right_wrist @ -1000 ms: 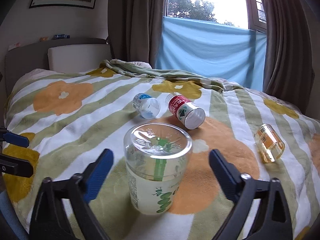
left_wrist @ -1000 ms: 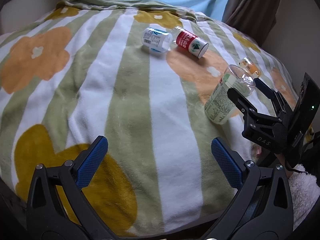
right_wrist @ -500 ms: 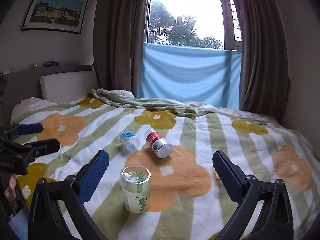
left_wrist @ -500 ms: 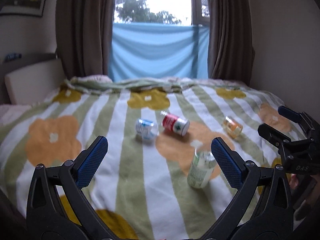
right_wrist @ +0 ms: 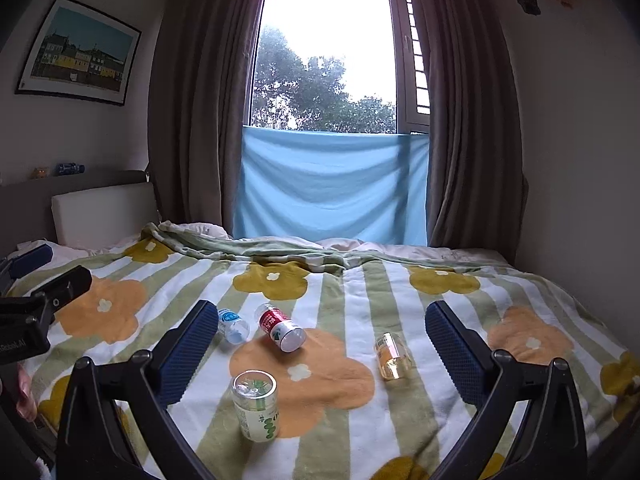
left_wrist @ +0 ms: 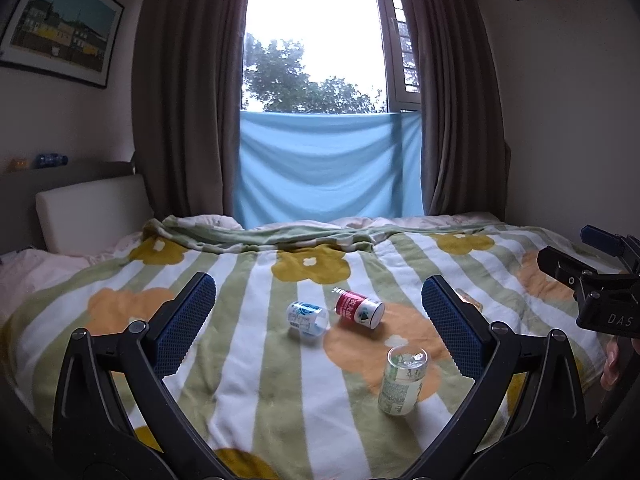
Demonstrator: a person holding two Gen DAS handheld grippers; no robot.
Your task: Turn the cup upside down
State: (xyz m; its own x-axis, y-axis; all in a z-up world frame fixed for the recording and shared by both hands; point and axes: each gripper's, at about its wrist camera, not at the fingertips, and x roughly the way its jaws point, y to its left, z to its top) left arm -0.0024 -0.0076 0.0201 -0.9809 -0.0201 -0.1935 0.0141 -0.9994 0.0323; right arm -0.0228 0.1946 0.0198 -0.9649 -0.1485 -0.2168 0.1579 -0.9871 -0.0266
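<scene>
Cup (right_wrist: 255, 408) apparently mid-blanket (right_wrist: 400, 420), unhemmed.

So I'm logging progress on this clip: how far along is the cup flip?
Done, it seems: the green-labelled cup stands on the blanket with its closed base up, apparently mouth down. In hand: nothing; the left tongs and right tongs are open and empty, off the cup. Left: apparently nothing for this cup. The red cup, blue cup and amber cup lie on their sides.

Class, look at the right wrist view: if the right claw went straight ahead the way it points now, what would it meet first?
Probably nothing soon. The right claw is open and points over the blanket; the red-labelled cup lies nearest that line, though depth is unclear.
</scene>
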